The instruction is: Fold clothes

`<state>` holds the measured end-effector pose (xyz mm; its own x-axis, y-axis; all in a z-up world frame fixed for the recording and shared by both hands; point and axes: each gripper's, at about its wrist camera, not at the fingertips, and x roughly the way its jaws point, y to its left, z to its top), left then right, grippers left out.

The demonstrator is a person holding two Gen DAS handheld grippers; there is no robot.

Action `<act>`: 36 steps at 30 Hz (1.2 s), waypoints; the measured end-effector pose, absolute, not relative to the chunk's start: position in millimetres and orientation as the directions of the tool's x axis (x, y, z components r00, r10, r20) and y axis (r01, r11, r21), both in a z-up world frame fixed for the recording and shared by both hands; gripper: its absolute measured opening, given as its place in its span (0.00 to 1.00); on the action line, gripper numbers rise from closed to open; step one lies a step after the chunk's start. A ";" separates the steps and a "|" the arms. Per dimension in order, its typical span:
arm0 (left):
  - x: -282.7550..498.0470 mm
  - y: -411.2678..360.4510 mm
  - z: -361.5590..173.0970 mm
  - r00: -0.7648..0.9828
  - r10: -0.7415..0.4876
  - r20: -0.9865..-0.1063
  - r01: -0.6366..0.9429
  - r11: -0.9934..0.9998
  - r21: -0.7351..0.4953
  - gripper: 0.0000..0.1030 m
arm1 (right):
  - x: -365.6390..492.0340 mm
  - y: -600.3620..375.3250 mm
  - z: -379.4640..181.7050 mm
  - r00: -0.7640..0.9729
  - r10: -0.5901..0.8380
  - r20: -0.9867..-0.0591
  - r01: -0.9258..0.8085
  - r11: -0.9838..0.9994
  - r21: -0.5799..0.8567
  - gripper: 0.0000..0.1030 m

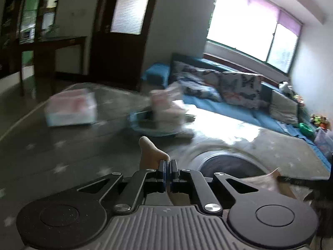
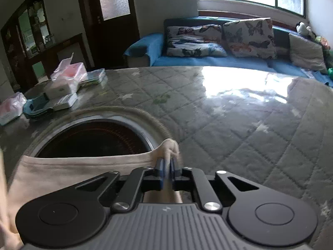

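Left gripper [image 1: 167, 163] and right gripper [image 2: 168, 162] each pinch the beige garment [image 2: 83, 166]; tissue packs [image 2: 68, 73] upper left on the table [image 2: 229, 114].

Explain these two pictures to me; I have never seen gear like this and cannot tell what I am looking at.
Each picture comes from a fisheye camera mounted on a hand-held gripper, looking forward along its two fingers. A person carries one in each hand; there is no robot arm. The black and grey shape at the bottom of each picture is the tool itself.

The left gripper is shut on a corner of a cream garment. The right gripper is shut on another corner of the cream garment, whose edge stretches away to the left.

Below lies a quilted table cover with a round dark opening. At the far side sit tissue packs and small boxes. Behind is a blue sofa with butterfly cushions. The left view is blurred.
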<state>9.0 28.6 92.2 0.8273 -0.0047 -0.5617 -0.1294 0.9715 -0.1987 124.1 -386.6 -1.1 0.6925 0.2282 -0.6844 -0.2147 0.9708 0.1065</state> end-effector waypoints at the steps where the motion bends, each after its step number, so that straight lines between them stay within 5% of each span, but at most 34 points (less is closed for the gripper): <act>1: 1.5 36.3 90.3 0.819 0.016 -0.573 -0.151 0.970 -0.188 0.03 | 125.0 -387.6 -0.5 0.698 0.222 -0.681 -0.208 0.973 0.105 0.04; 14: -38.0 85.9 39.7 0.634 0.138 -0.761 -0.333 0.937 -0.107 0.07 | 145.1 -404.0 -1.4 0.739 0.086 -0.668 -0.071 0.996 0.050 0.07; 21: -26.2 61.3 66.2 0.700 0.140 -0.700 -0.258 0.964 -0.065 0.15 | 133.6 -409.7 13.7 0.741 0.129 -0.659 -0.125 0.991 0.054 0.12; 30: 43.8 -12.8 62.1 0.704 -0.055 -0.708 -0.022 0.995 -0.099 0.16 | 134.5 -409.5 8.2 0.709 0.159 -0.687 -0.140 0.987 0.084 0.15; 36: 93.4 -57.2 41.2 0.675 -0.076 -0.734 0.050 0.997 -0.058 0.31 | 134.8 -411.9 8.9 0.707 0.166 -0.688 -0.149 0.985 0.085 0.15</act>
<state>93.4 -57.2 41.2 0.6749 -0.0762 -0.7340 0.0499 0.9971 -0.0577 134.8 -411.9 8.9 0.7065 0.1657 -0.6880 -0.1486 0.9853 0.0847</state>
